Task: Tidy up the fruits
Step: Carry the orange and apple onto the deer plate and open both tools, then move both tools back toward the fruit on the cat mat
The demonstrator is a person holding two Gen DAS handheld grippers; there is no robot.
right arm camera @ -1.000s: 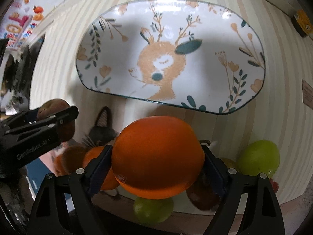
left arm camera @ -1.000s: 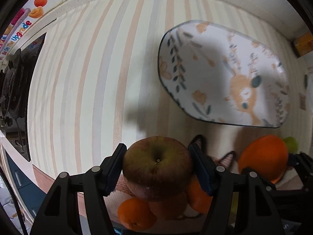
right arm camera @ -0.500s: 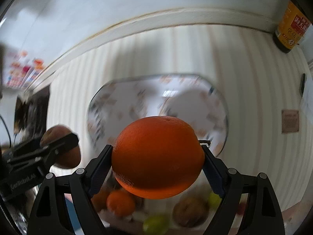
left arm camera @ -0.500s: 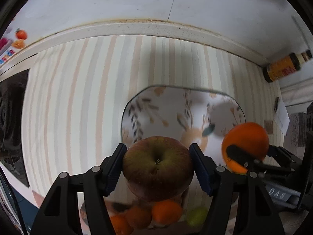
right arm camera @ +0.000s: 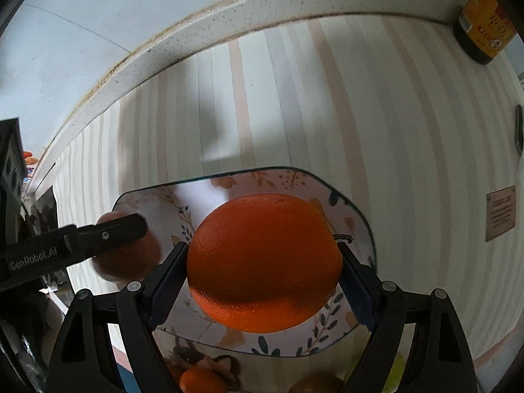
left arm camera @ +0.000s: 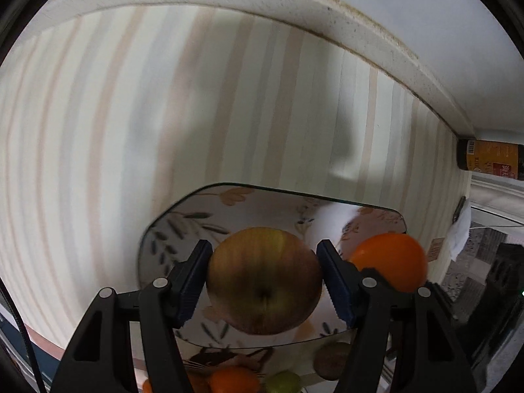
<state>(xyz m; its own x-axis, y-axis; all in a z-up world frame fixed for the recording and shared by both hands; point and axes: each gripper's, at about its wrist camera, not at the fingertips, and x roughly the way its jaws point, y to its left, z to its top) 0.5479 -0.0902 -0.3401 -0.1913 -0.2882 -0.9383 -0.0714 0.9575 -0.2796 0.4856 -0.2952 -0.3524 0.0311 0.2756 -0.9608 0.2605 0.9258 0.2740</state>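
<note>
My left gripper (left arm camera: 263, 278) is shut on a red-green apple (left arm camera: 263, 280) and holds it over the left part of the patterned oval plate (left arm camera: 183, 226). My right gripper (right arm camera: 263, 275) is shut on a big orange (right arm camera: 263, 271) over the same plate (right arm camera: 294, 180). The orange also shows in the left wrist view (left arm camera: 391, 263), to the right of the apple. The apple (right arm camera: 127, 258) and a left finger (right arm camera: 78, 245) show at the left of the right wrist view.
The plate lies on a striped cloth (left arm camera: 98, 131). More fruit lies near the plate's front edge: an orange (left arm camera: 234, 378), a green fruit (left arm camera: 283, 381), a brown fruit (left arm camera: 332, 360). A dark bottle with a yellow label (left arm camera: 488, 160) lies at the far right by the wall.
Both grippers have tilted forward and come down toward the plate, each still holding its fruit. The apple has rolled a little in the left gripper.
</note>
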